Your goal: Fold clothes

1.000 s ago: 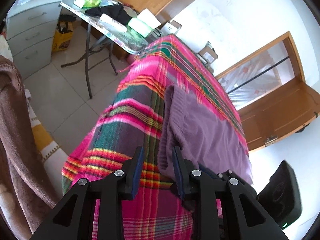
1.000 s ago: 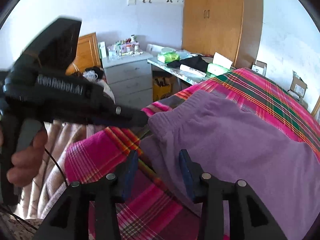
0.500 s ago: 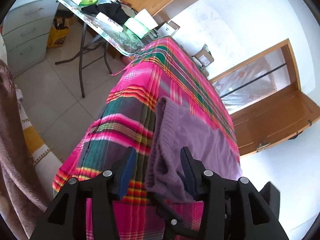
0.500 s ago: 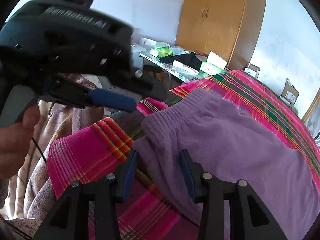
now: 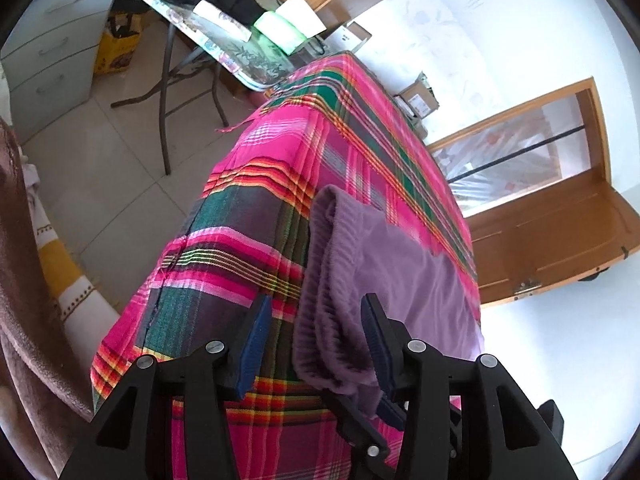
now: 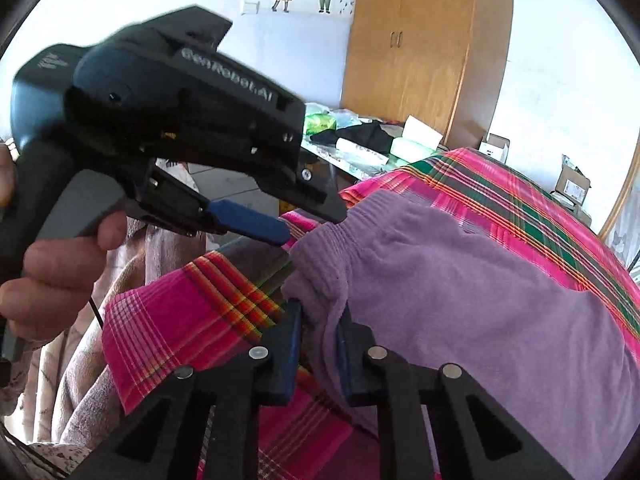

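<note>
A purple fleece garment (image 6: 460, 280) lies spread on a bed covered by a pink plaid blanket (image 5: 248, 240), its ribbed waistband at the near end of the bed. The right gripper (image 6: 318, 344) has just been closing and now pinches the near corner of the waistband, probably to lift that edge for a fold. The left gripper (image 5: 314, 340) is spread apart over the waistband's other corner, the cloth between its jaws but not yet squeezed; a person's hand (image 6: 60, 256) holds its handle. Beyond the bed's far end, a folding table (image 5: 224, 48) holds green packets and a dark cloth. No containers of clothes are visible.
</note>
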### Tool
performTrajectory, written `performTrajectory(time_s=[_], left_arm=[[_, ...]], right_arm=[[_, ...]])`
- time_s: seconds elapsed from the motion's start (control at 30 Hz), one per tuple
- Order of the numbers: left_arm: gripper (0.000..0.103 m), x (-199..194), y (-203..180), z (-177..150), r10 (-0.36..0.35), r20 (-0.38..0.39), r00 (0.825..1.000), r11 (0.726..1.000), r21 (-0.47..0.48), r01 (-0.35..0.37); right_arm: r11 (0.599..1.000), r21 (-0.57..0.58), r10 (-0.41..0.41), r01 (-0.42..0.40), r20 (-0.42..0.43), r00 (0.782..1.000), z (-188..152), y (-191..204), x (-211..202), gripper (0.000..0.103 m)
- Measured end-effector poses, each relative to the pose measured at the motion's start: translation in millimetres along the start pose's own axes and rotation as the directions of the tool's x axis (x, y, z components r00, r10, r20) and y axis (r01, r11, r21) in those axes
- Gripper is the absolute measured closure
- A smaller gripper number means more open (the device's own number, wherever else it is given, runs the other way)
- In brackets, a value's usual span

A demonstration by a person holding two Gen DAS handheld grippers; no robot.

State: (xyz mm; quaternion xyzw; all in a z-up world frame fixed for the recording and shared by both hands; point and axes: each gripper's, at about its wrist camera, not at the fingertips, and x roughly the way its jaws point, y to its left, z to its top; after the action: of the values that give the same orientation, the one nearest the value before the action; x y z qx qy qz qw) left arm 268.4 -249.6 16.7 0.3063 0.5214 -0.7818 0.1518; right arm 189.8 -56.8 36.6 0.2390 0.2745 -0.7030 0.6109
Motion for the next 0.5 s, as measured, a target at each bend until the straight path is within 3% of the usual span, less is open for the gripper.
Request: performTrajectory(time_s=[0.33, 0.4, 0.5], left_arm=[[0.052, 22, -6, 9, -0.073, -0.088, 0.993, 0.996, -0.048, 0.069], [0.046, 29, -7, 12, -0.077, -0.107, 0.991, 0.995, -0.065, 0.07], [0.044, 36, -7, 14, -0.09, -0.128, 0.988, 0.994, -0.079, 0.08]], right_arm=[[0.996, 0.077, 0.032, -0.04, 0.099, 0.995, -3, -16, -25, 0.089], [0.996, 0.083, 0.034, -0.044, 0.11, 0.993, -3, -18, -29, 0.09], [0.994, 0.093, 0.04, -0.053, 0.131, 0.991, -4, -21, -34, 0.09]])
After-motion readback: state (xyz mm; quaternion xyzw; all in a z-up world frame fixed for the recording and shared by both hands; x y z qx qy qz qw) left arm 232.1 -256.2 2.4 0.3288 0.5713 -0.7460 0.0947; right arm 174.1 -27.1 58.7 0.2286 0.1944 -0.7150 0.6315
